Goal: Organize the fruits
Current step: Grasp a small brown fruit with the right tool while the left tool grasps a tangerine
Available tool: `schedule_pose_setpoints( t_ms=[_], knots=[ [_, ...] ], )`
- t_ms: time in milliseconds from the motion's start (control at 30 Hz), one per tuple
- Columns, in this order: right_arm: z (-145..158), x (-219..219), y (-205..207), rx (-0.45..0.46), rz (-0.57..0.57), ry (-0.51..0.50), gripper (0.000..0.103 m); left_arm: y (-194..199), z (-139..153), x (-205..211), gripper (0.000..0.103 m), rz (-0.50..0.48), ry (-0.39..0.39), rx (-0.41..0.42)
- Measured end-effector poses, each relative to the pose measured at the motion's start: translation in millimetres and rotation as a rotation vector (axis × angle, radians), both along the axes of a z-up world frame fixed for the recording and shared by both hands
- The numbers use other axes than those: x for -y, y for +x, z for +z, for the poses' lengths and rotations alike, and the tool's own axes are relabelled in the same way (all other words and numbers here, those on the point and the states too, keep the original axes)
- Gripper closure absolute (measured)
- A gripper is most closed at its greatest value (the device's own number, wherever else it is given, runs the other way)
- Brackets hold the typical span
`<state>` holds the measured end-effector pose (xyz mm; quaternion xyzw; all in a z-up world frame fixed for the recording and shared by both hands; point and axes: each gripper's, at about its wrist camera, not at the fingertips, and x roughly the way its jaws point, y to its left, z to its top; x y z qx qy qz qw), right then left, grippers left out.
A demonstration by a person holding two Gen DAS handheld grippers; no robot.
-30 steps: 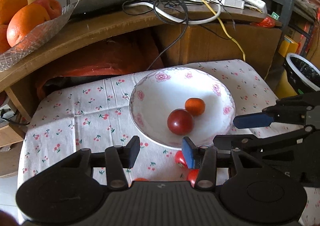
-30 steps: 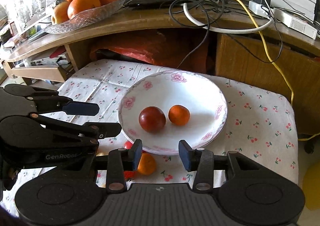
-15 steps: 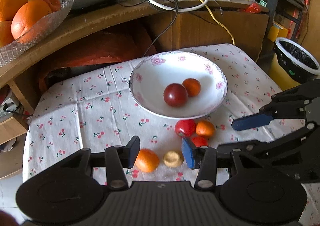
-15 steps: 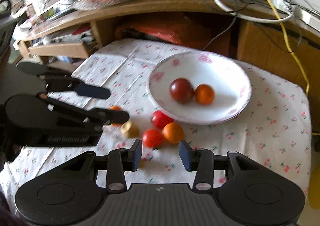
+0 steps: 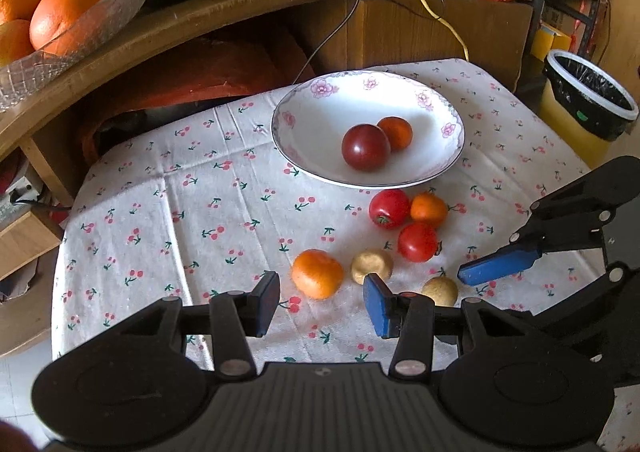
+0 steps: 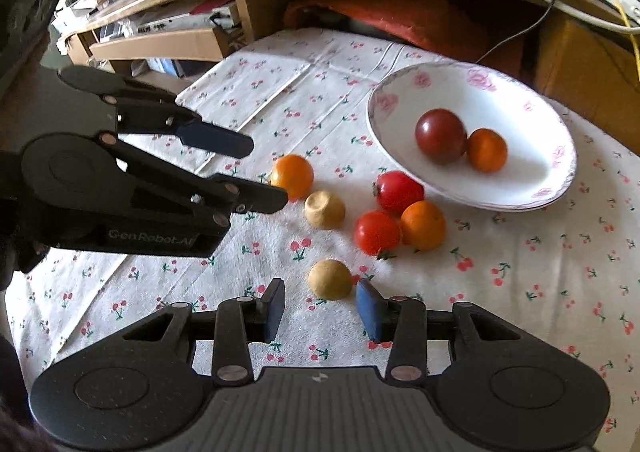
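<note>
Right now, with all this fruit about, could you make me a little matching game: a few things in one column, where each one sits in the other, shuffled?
Things:
1. dark red fruit
2. glass dish of oranges
3. lone orange fruit
4. black-lined bin

Places:
A. on the wooden shelf, upper left in the left wrist view
B. on the cloth, just ahead of the left gripper
C. inside the white plate
D. on the floor, right of the table

Pairs: 1-C, 2-A, 3-B, 4-D
</note>
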<state>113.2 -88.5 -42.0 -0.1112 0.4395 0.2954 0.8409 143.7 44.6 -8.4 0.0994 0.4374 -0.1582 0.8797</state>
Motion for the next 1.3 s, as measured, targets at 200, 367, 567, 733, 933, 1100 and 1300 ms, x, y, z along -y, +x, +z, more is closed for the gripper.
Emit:
schedule_pose_setpoints(
  t_ms=[200, 367, 567, 733, 933, 1100, 1300],
  knots=[
    [-5.8, 0.1, 4.3, -0.015, -0.014, -0.006, 0.074, 7.6, -6.5, -1.9, 0.050, 0.000, 0.002, -0.012],
    [-8.0, 2.8, 7.5, -0.027, -0.036, 0.010, 0.074, 14.8, -14.4, -0.9, 0.050, -0.012, -0.002, -0.031],
    [-9.8, 2.5, 9.9, -0.029, -0.038, 0.014, 0.076, 24.7, -19.7, -1.5, 0.050, -0.012, -0.005, -0.030],
    [-9.3, 3.7, 11.2, -0.033, -0.039, 0.015, 0.081, 26.4, -26.5, -0.3, 0.051, -0.029, 0.008, -0.053],
    [-9.3, 2.3, 9.7, -0.029, -0.036, 0.007, 0.081, 27.2, -28.2, 1.0, 0.052, -0.037, 0.006, -0.048],
    [-9.2, 2.3, 9.3, -0.029, -0.036, 0.008, 0.081, 26.5, -28.2, 3.5, 0.058, -0.039, 0.004, -0.045],
    [-9.6, 1.1, 11.0, -0.033, -0.048, 0.017, 0.079, 28.3, -28.4, 6.1, 0.060, -0.025, 0.009, -0.039]
  ],
)
